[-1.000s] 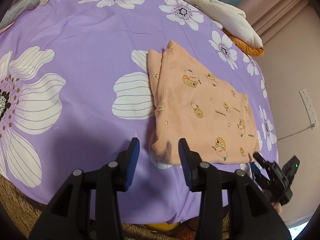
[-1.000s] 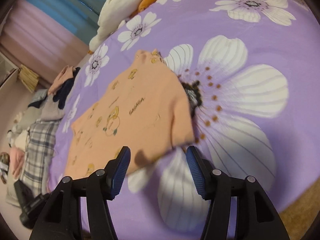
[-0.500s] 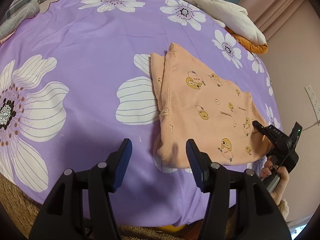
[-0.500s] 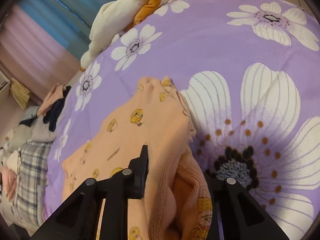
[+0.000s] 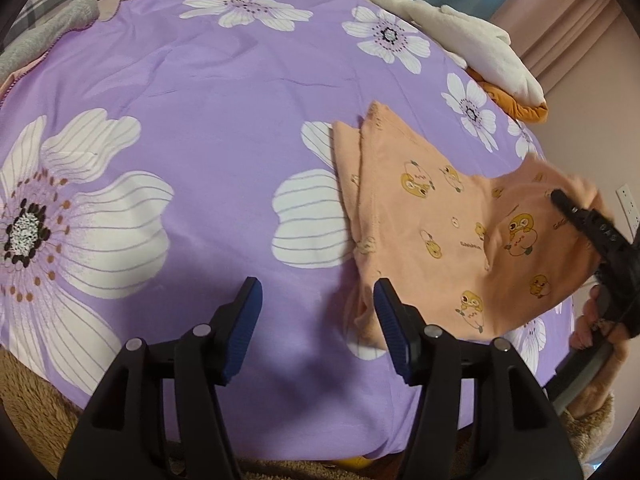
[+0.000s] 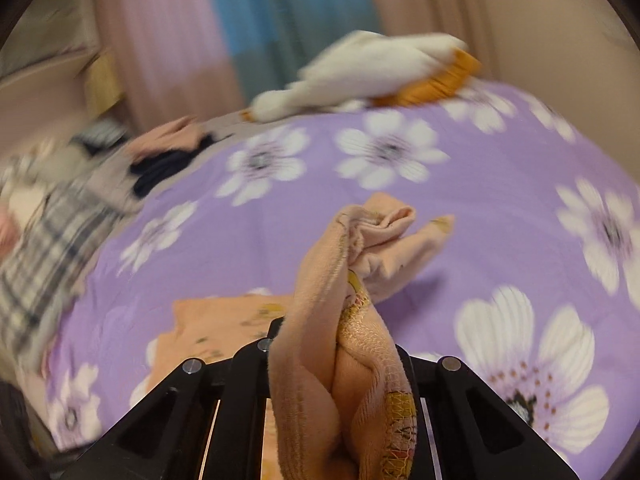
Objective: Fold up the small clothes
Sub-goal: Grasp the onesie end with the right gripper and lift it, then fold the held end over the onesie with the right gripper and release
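**Peach cotton pinched at 1 corner: the fold could slump or drag**

Peach cotton printed with little chicks, the small garment (image 5: pixel 452 216) lies on the purple flowered bedspread (image 5: pixel 224 120) toward the bed's right edge, its near hem close to the front edge. The right gripper (image 6: pixel 340 356) is pressed together on a bunched corner of the cloth, which rises in a twisted roll between the jaws; in the left wrist view that corner is lifted off the bed. The left gripper (image 5: pixel 316 320) hangs spread and empty above the bedspread, just beside the garment's near left corner and touching nothing.

The risks, as judgements:

- Only 1 corner is held. Carried across, the free part of that edge may sag and land as a crooked diagonal rather than a straight fold.
- The grip is on a thick, rolled wad. Soft knit like this can slide out of the jaws under pull, or stay crumpled when released and leave a lump in the fold.
- Nothing pins the left side. A quick pull could drag the whole garment over the smooth bedspread and undo the existing fold along its left edge.
- The right wrist view is motion-blurred, which suggests speed; that would worsen each of these.
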{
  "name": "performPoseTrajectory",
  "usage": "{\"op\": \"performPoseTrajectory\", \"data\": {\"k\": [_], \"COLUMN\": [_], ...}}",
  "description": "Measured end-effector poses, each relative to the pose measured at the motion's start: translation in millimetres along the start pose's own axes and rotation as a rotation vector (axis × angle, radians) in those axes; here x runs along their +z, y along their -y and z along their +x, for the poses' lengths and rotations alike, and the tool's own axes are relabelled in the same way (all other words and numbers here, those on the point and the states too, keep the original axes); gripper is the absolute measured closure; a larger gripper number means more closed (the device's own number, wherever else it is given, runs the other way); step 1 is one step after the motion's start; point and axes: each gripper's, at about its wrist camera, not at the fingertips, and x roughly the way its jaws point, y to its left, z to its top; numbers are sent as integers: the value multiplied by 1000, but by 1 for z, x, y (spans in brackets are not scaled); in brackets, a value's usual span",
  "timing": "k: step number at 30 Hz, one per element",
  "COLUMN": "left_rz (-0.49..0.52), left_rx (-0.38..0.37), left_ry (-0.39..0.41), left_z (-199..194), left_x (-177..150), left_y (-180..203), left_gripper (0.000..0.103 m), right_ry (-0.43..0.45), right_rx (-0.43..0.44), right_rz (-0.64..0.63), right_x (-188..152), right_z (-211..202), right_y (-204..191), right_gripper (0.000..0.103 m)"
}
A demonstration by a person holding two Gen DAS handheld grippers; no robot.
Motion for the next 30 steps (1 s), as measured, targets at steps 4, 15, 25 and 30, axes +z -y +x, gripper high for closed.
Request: {"op": "performPoseTrajectory", "data": {"k": [4,15,25,30], "left_rz": [-12,-25,-35,-20], "left_rx": [10,31,-8,-79], "left_ry": [14,6,17,25], "left_z": [-4,-7,-16,-25], "left_x": [0,-4,0,6], "left_y": [-7,-17,-17,-5], "left_gripper": [43,41,39,38], "right_ry": [-33,-326,-359,-336], "right_rx": [89,159,401,446], "right_rz": [-164,-332,-246,-152], "right_x": [-4,-74,-81,-80], "right_z": [4,78,38,17], "right_y": [-50,-119,-107,-87], "right_gripper": [89,88,49,47]}}
